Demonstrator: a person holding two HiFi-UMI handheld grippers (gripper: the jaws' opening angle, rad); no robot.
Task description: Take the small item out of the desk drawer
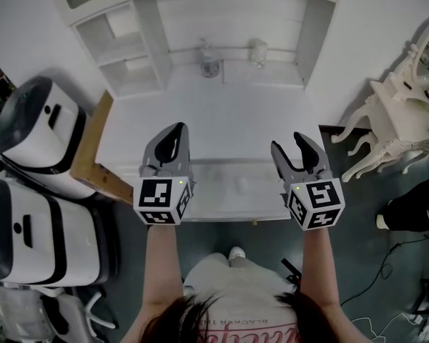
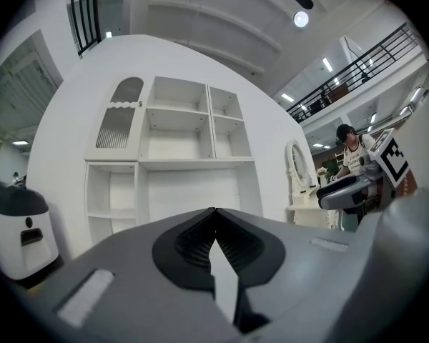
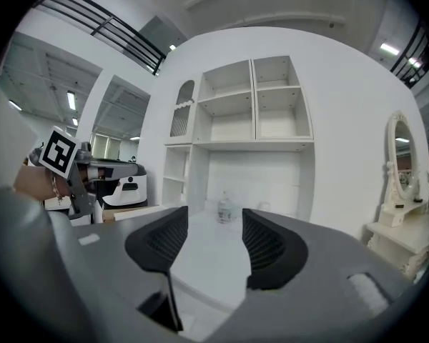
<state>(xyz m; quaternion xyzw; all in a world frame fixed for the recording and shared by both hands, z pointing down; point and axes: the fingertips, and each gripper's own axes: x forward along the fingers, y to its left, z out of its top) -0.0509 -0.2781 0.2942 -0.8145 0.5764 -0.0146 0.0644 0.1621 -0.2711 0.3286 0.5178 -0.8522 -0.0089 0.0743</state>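
Observation:
In the head view the white desk [image 1: 222,116] has its shallow drawer [image 1: 207,204] pulled out toward me. A small pale item [image 1: 243,185] lies inside it, too faint to make out its shape. My left gripper [image 1: 175,131] hovers over the drawer's left part, its jaws touching at the tips with nothing between them [image 2: 214,213]. My right gripper [image 1: 289,143] hangs over the drawer's right part, just right of the item. Its jaws stand apart and empty [image 3: 214,216], pointing at the desk's back.
A hutch with open shelves [image 1: 121,45] rises behind the desk; a clear bottle [image 1: 209,66] and a small white object [image 1: 258,52] stand at its foot. White machines [image 1: 36,131] and a wooden board [image 1: 93,145] are at the left, an ornate white vanity [image 1: 393,120] at the right.

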